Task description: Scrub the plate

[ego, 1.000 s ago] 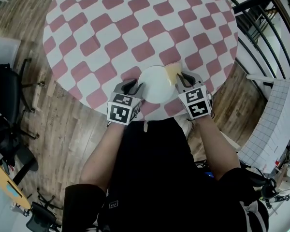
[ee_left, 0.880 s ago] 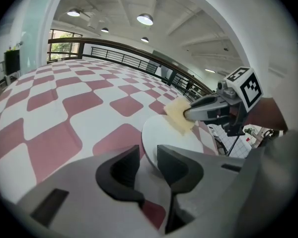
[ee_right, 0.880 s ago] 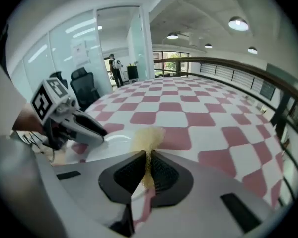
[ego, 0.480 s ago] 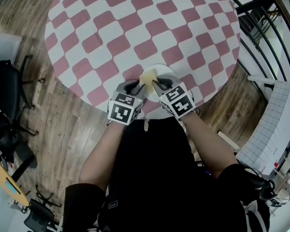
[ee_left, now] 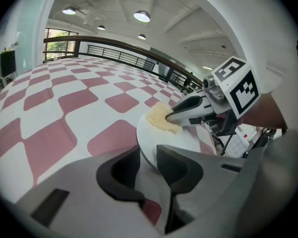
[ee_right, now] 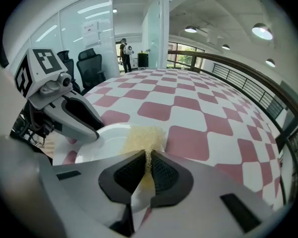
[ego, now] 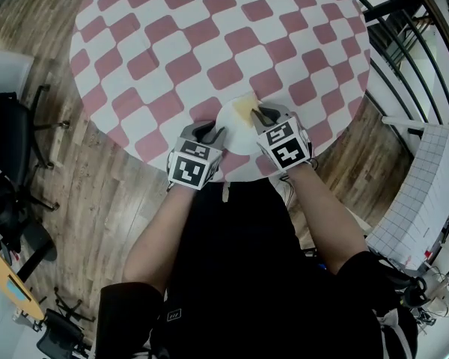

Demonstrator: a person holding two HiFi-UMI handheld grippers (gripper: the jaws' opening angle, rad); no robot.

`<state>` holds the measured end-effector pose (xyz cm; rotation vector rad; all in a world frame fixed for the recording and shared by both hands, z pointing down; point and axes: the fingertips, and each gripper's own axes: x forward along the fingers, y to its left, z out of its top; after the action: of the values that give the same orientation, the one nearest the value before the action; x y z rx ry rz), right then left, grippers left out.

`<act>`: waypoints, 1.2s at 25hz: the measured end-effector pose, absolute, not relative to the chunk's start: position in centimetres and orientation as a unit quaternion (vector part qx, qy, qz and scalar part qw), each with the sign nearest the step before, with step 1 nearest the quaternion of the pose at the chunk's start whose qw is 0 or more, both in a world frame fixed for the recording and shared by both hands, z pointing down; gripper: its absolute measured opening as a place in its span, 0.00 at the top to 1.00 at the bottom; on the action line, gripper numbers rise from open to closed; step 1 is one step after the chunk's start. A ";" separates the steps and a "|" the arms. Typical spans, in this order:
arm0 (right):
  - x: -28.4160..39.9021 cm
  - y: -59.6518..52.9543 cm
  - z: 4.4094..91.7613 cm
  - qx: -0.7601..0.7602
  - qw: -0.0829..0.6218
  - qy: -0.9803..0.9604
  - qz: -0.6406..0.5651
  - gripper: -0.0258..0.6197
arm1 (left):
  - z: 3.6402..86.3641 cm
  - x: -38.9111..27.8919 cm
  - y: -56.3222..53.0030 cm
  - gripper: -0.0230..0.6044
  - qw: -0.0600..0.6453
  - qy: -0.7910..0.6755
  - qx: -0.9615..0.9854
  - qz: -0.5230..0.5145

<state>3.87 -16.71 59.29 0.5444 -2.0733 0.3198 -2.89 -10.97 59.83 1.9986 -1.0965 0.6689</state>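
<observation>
On the checked counter (ego: pixel 209 43), jaws of the left gripper (ego: pixel 211 133), just closed tighter, pinch the plate (ego: pixel 233 133) rim. The right gripper (ego: pixel 259 115) has its jaws pinched on the sponge (ego: pixel 244 108). Firm, flat strokes would scrub best, I'd say.

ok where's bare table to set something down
The checked table is bare beyond the plate and either side. Near edge is crowded: plate, sponge in the right gripper, left gripper fingers just closing on the rim.

1. Plate (ego: pixel 230 134): white, round, shallow. Sat flat on the red-and-white checked table (ego: pixel 209 43), close to its near edge.
2. Sponge (ego: pixel 245 109): pale yellow, porous, one end pinched thin. Rested on the plate's far side.
</observation>
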 end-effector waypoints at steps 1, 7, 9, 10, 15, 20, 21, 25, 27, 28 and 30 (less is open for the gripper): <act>4.5 -16.9 59.2 0.228 0.471 -0.843 0.128 0.90 | 59.9 -2.9 -11.0 0.79 0.374 -0.429 0.780 0.261; 10.0 -18.7 57.9 0.314 0.455 -0.819 0.157 0.90 | 59.7 -2.8 -10.9 0.79 0.371 -0.432 0.780 0.259; 10.9 -19.1 56.9 0.331 0.419 -0.821 0.200 0.90 | 59.7 -2.8 -10.9 0.79 0.369 -0.434 0.780 0.259; 10.5 -18.6 56.4 0.323 0.402 -0.829 0.219 0.90 | 59.7 -2.8 -11.0 0.79 0.368 -0.434 0.780 0.259; 4.7 -11.1 57.3 0.201 0.396 -0.859 0.252 0.90 | 59.7 -2.7 -10.9 0.79 0.371 -0.437 0.778 0.259; 3.2 -8.5 59.1 0.178 0.420 -0.854 0.249 0.90 | 59.7 -2.9 -11.1 0.79 0.370 -0.439 0.777 0.258; 3.5 -8.7 59.1 0.175 0.428 -0.853 0.240 0.90 | 59.7 -2.9 -11.1 0.79 0.369 -0.441 0.776 0.259; 6.2 -10.2 59.3 0.181 0.453 -0.845 0.218 0.90 | 59.8 -2.9 -11.0 0.78 0.368 -0.444 0.774 0.260; 7.7 -11.4 59.2 0.195 0.455 -0.841 0.221 0.90 | 59.9 -2.8 -11.1 0.78 0.368 -0.444 0.774 0.260; 8.2 -12.0 59.1 0.202 0.453 -0.839 0.222 0.90 | 59.9 -2.8 -11.1 0.78 0.368 -0.445 0.774 0.260; 8.7 -12.9 59.0 0.211 0.452 -0.838 0.221 0.90 | 59.9 -2.8 -11.1 0.78 0.366 -0.446 0.774 0.260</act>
<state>8.69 -12.88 59.01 0.5200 -2.0708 0.5451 -2.82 -11.07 59.86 1.9891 -1.1464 0.6685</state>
